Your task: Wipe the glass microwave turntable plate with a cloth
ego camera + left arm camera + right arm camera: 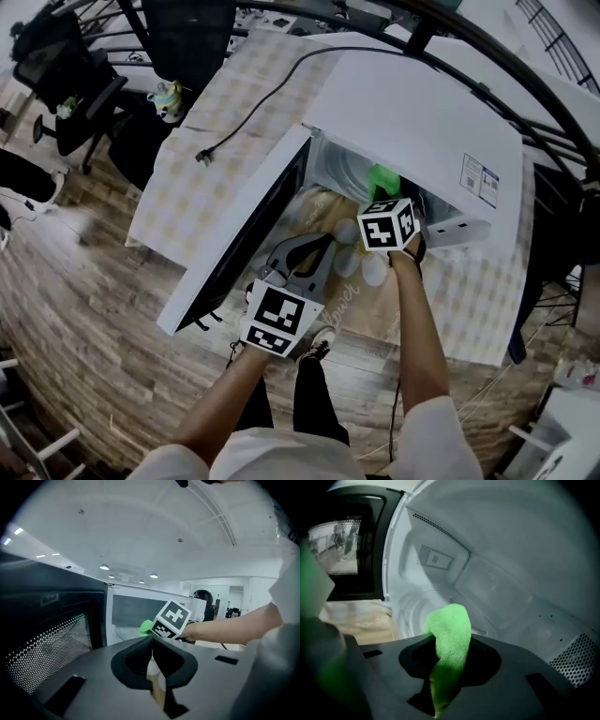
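A white microwave (pixel 412 122) stands on the table with its door (pixel 244 244) swung open to the left. The glass turntable plate (pixel 410 611) lies on the cavity floor, its rings showing faintly. My right gripper (pixel 450 632) is shut on a green cloth (pixel 451 639) and reaches into the cavity, just above the plate; I cannot tell whether the cloth touches it. From the head view the cloth (pixel 382 178) shows at the cavity mouth. My left gripper (pixel 152 640) is shut and holds nothing. It hovers before the open door, pointing at the cavity.
A black power cord (pixel 253 108) runs over the checked tablecloth (pixel 206 187) behind the door. A printed mat (pixel 352 295) lies in front of the microwave. Office chairs (pixel 66 94) stand at the far left, on the wooden floor (pixel 84 309).
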